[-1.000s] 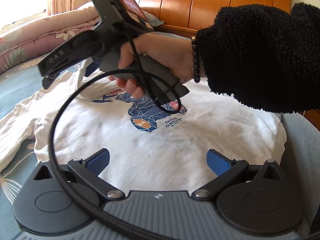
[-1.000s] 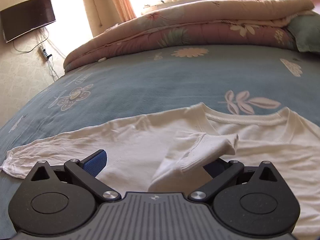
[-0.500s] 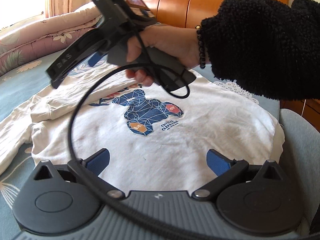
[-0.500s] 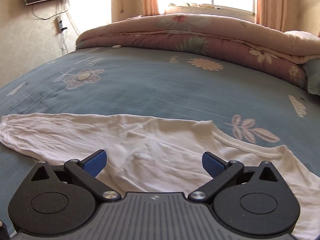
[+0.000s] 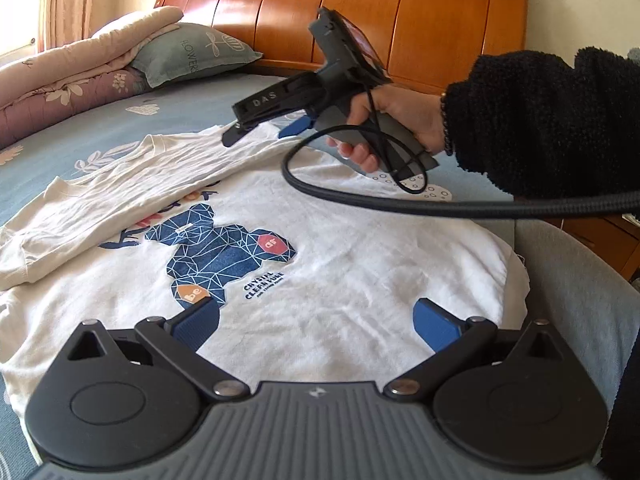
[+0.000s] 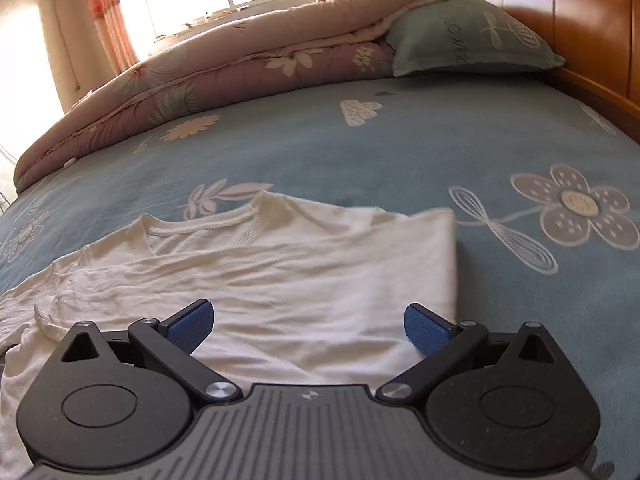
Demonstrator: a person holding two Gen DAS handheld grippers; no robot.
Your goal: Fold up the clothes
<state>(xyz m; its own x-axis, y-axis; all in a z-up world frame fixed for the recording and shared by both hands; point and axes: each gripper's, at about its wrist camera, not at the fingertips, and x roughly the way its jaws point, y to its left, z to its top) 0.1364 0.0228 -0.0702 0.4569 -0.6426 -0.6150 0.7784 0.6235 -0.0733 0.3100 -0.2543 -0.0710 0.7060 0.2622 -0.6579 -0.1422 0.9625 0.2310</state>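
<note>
- A white shirt (image 5: pixel 340 248) lies flat on the blue bed (image 6: pixel 400 152), its blue bear print near the left gripper (image 5: pixel 316 320).
- One soft sleeve (image 5: pixel 132 200) lies folded across the shirt.
- Both grippers gape wide and hold nothing; the right gripper (image 6: pixel 308 322) hovers over the shirt.
- Next, I think: pinch an edge and fold again.

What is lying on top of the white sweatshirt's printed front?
A folded-over sleeve lies across the white sweatshirt, covering the top edge of the blue bear print. The print's upper lettering is hidden beneath it. Both open grippers hover above, holding nothing.
</note>
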